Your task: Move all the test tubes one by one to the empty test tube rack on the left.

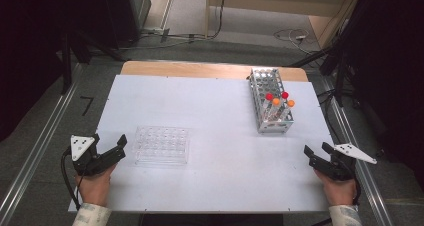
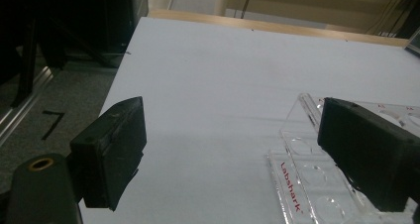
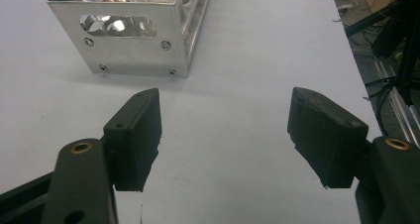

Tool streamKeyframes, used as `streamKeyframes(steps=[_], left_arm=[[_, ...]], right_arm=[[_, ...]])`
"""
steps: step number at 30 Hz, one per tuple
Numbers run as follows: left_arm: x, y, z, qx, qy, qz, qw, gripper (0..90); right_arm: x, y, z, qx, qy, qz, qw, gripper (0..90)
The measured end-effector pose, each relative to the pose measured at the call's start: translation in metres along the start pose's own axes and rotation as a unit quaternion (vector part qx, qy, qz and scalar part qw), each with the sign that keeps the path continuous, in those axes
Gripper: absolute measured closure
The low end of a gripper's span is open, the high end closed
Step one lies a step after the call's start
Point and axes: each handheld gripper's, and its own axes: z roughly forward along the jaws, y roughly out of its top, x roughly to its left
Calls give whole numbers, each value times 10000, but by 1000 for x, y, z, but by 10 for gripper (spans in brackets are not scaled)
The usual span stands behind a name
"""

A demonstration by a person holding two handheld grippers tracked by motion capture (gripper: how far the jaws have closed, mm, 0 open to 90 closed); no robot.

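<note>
A metal tube rack stands at the back right of the white table and holds several tubes with red and orange caps. A clear plastic well plate lies flat at the front left. My left gripper rests at the front left edge, open, just left of the plate. In the left gripper view the plate lies partly behind the right-hand jaw, and my left gripper has bare table between its jaws. My right gripper sits open at the front right. Its own view shows the rack ahead of my right gripper.
The white table top lies on a wooden board whose far edge shows. Metal rails run along the floor on both sides. Cables lie on the floor beyond the table.
</note>
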Motion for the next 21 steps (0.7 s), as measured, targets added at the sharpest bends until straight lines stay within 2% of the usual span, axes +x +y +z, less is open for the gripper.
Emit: streamKeyframes(steps=[8, 14, 21], left_arm=[[-6, 1, -1, -25, -43, 102, 9999, 121], [-5, 2, 0, -55, 15, 47, 10000, 121], [-5, 1, 0, -48, -3, 76, 10000, 121]], right_arm=[[3, 4, 0, -27, 78, 18, 10000, 297], [9, 14, 2, -183, 220, -8, 9996, 313], [17, 23, 11, -228, 344, -75, 9991, 322]])
